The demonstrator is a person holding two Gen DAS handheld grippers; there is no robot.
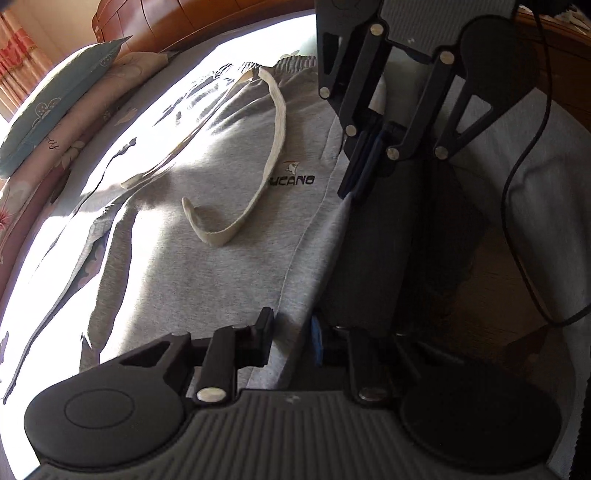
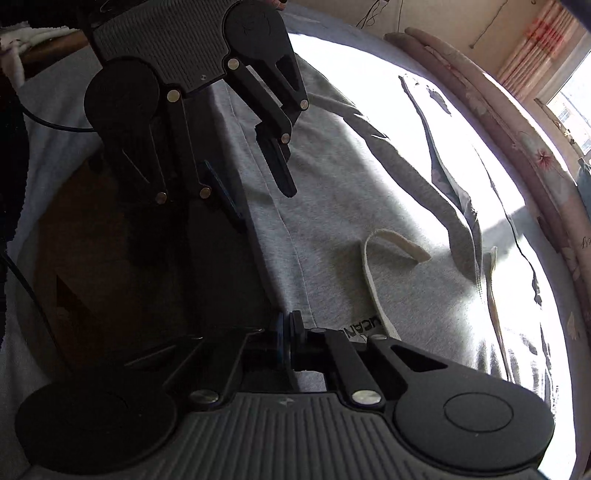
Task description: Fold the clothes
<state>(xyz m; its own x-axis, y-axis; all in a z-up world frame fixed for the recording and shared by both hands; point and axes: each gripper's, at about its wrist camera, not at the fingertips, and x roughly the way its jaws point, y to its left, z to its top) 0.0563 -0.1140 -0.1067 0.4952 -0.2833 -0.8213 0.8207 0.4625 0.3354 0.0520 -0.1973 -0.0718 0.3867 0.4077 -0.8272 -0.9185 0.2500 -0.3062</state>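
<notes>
Sunlit bed [image 1: 110,155] holds soft grey knit trousers [image 1: 207,266], flat woven drawstring [image 1: 273,147].

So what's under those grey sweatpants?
The grey sweatpants lie on a pale floral bedsheet, visible around their edges. A cream drawstring rests on top. Anything directly beneath the fabric is hidden.

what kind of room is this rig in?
Most likely a bedroom. Grey sweatpants lie spread on a bed sheet, pillows are stacked along one edge beside a wooden headboard, and pink curtains hang at a sunlit window.
</notes>
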